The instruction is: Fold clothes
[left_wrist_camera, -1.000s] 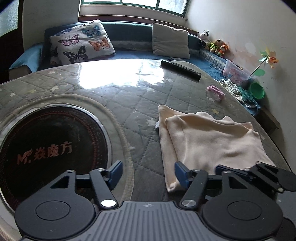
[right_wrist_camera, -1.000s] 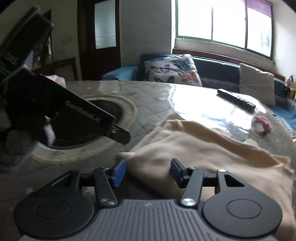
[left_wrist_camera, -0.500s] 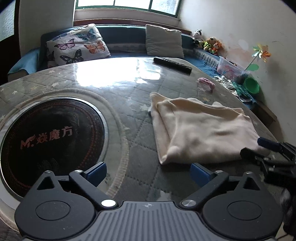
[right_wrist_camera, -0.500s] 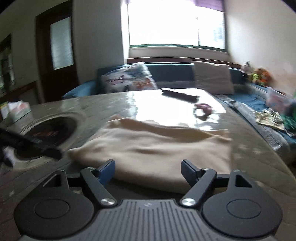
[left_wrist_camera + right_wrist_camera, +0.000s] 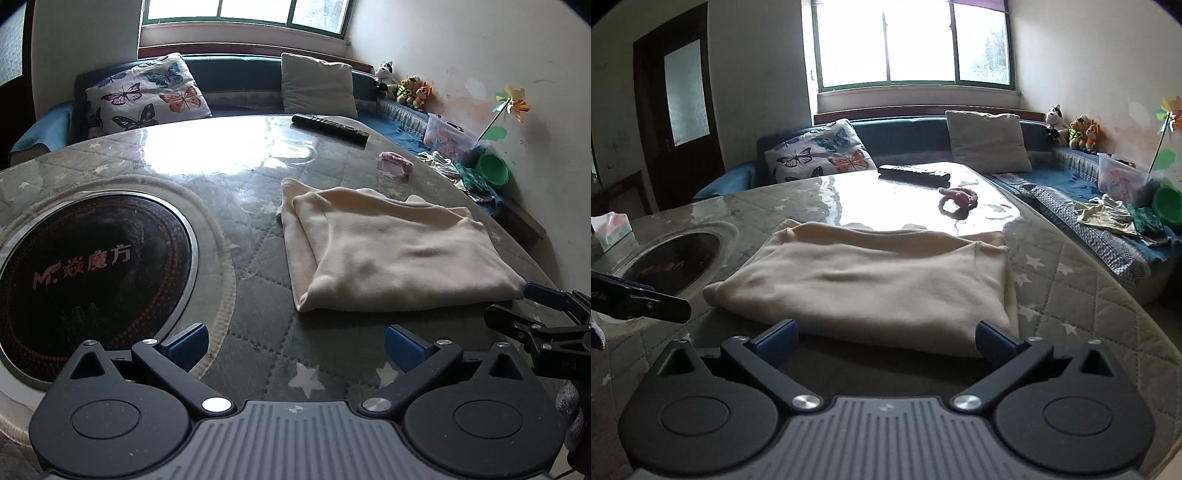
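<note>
Both grippers (image 5: 295,343) (image 5: 886,338) back; one folded garment (image 5: 399,251).

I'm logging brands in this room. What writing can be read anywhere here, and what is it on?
"Mr. 焱魔方": orange lettering on the round black cooktop set into the table.
The remote control has buttons, but any markings are too small to read.
No other writing can be read.

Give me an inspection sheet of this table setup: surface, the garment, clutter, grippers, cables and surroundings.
Surface: quilted table under glossy cover, round hotplate inset.
Job's things: cream garment folded, lying flat.
Clutter: remote, pink ring beyond garment; tissue box at edge.
Grippers: left gripper and right gripper just opened, jaws wide, nothing between them.
Cables: nothing seen.
Surroundings: sofa, butterfly pillow, plush toys, window.
</note>
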The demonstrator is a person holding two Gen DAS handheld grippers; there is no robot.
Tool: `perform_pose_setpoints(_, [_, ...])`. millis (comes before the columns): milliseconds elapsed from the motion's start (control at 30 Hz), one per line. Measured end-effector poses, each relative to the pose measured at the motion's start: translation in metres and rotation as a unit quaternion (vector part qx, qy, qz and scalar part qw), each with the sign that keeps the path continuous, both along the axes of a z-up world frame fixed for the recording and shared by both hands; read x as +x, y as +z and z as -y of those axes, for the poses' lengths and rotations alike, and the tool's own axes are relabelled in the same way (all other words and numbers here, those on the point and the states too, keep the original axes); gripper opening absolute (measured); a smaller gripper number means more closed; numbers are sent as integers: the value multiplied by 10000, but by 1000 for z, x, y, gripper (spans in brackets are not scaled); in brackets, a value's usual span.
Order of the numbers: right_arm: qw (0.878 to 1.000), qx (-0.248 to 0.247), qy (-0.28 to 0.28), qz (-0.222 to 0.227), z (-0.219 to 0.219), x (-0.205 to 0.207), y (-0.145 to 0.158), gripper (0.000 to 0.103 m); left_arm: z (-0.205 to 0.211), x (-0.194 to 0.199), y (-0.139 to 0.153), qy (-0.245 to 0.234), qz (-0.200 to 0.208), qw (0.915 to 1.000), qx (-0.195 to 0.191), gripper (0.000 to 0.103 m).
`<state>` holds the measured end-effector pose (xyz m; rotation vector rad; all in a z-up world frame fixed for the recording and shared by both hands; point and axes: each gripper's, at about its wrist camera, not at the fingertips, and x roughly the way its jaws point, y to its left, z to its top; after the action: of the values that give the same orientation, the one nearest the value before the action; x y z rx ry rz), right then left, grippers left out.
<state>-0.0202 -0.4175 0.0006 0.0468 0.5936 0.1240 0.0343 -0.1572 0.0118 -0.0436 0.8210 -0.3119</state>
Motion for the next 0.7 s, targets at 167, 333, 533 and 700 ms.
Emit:
perform_pose_setpoints(167, [9999,-97,-15,-60,-8,-7,0,103,6,-6,1,-19,108,9998,175,103])
perform_pose_setpoints(333, [9995,-284,-66,-112,-16,-12,-2,103,10,-13,0,-18,146,9994,324,103])
perform_pose_setpoints(533, [9995,-223,-151,-163,-19,-18,-3,103,11,-20,-5,-7,66,9992,391,103])
perform_pose_setpoints(700, [9994,-246,-164,-174,-24,-24,-3,103,11,-29,-5,-31,81,9991,414,103])
